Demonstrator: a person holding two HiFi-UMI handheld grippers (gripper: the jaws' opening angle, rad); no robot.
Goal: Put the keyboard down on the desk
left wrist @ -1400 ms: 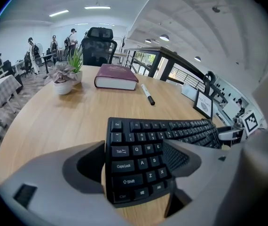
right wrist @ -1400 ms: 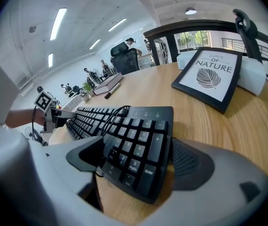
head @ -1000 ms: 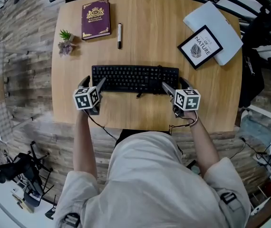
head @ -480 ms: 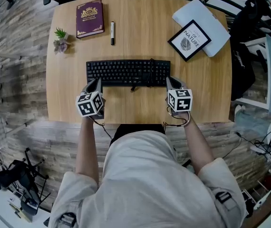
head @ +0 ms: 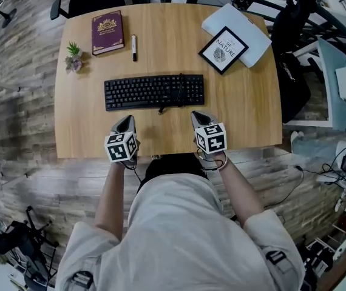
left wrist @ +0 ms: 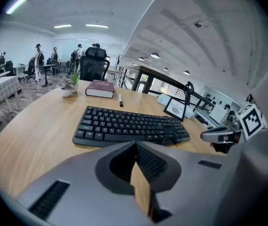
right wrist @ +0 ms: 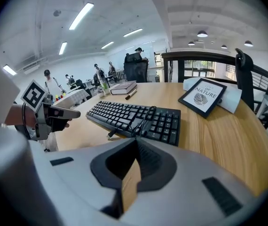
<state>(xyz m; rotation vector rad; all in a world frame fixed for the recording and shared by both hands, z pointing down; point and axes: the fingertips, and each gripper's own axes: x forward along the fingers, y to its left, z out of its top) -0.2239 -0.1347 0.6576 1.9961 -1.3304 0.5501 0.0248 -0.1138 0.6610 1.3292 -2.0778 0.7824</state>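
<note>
Nearest: left gripper (head: 126, 121) and right gripper (head: 198, 116) over the near edge of the desk (head: 240, 108), jaws just closed together, nothing between them. Just beyond: keyboard (head: 153, 91) flat on the wood, apart from both grippers, cable (head: 172, 97) draped across its right half. Farther back, left: pen (head: 134, 47), maroon book (head: 107, 32), small potted plant (head: 73, 56). Far right: framed print (head: 223, 49) on a white sheet (head: 249, 29). Reads as placement done, release finished. Next: probably just backing off without snagging the cable; no regrasp needed.
</note>
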